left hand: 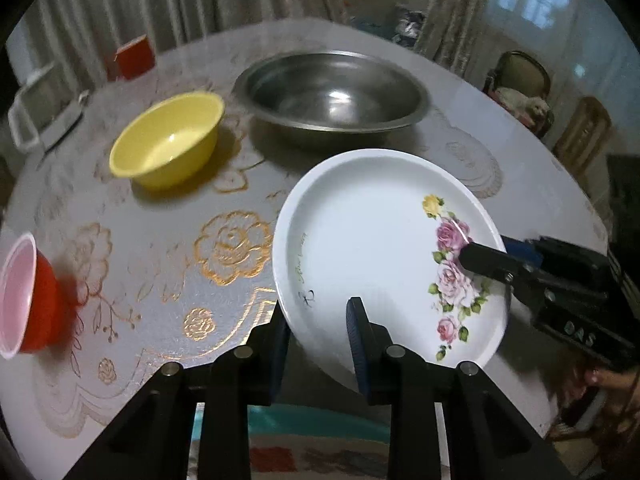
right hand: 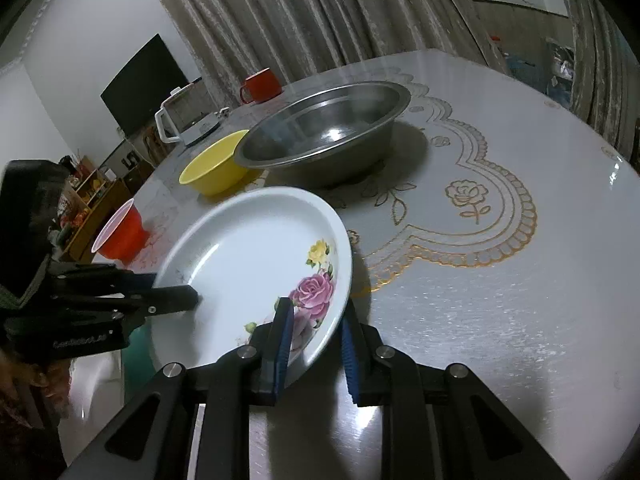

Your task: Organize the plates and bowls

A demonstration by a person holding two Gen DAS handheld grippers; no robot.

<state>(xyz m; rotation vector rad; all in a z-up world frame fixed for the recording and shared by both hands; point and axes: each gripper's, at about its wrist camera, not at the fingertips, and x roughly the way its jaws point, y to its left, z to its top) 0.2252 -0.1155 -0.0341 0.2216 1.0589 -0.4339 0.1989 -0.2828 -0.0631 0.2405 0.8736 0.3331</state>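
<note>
A white plate with pink and yellow roses is held tilted over the table's near edge. In the left wrist view my left gripper is shut on its near rim, one blue pad above and one below. My right gripper clamps the flowered rim at the right. The right wrist view shows the plate with my right gripper shut on the rose edge, and my left gripper pinching the opposite rim. Behind the plate stand a yellow bowl and a large steel basin, both upright and empty.
A red cup with a pale inside stands at the left on the round table, which has a gold-flowered cloth. A red mug and a white jug stand at the far edge. Chairs stand beyond the table at the right.
</note>
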